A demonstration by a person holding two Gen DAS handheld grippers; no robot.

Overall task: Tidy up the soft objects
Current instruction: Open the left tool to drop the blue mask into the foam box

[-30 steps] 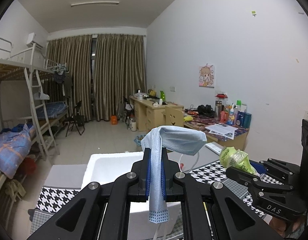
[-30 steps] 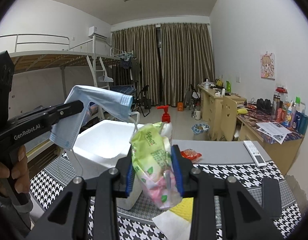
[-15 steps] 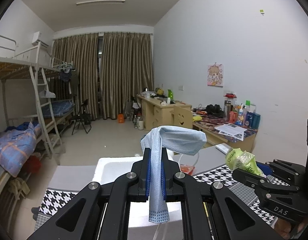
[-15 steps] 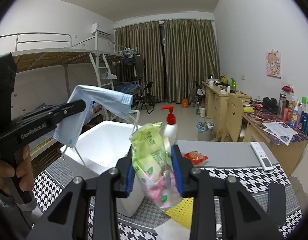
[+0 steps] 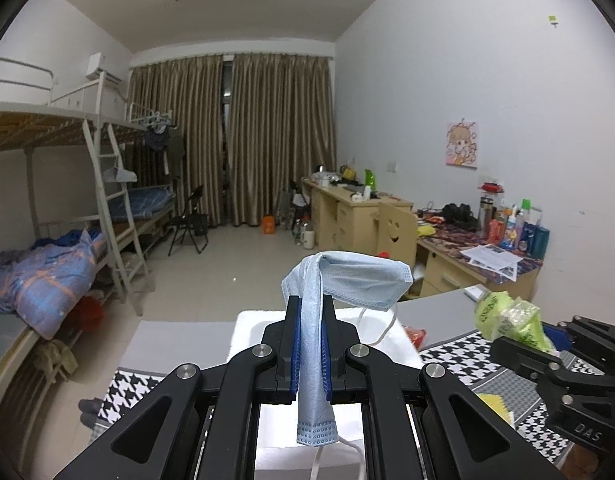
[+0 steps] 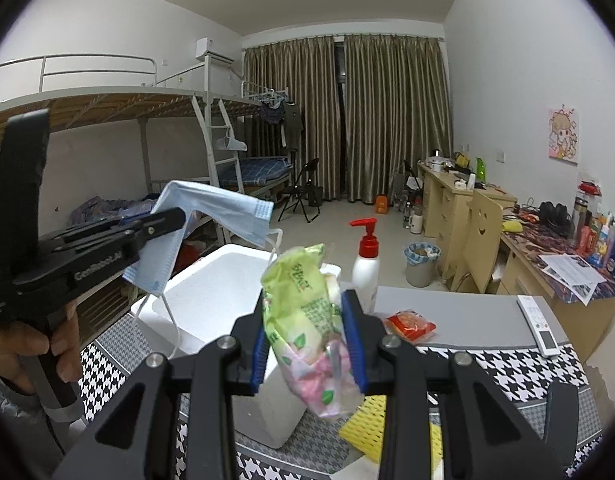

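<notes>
My left gripper (image 5: 310, 320) is shut on a light blue face mask (image 5: 359, 280) that drapes over its jaws, its ear loops hanging. It is held above a white foam box (image 5: 247, 332). The mask (image 6: 211, 216) and left gripper (image 6: 175, 216) also show in the right wrist view, over the box (image 6: 211, 296). My right gripper (image 6: 309, 324) is shut on a green and pink tissue pack (image 6: 307, 320), held above the table to the right of the box. In the left wrist view the pack (image 5: 507, 316) shows at the right.
A houndstooth cloth (image 6: 487, 364) covers the table. On it are a red-pump bottle (image 6: 365, 264), a red snack packet (image 6: 409, 322), a yellow mesh cloth (image 6: 367, 428) and a white remote (image 6: 541, 326). Bunk beds (image 5: 67, 220) stand left, desks (image 5: 347, 208) right.
Both grippers have risen a little with their loads; the foam box sits lower in both views. Grips are unchanged.
</notes>
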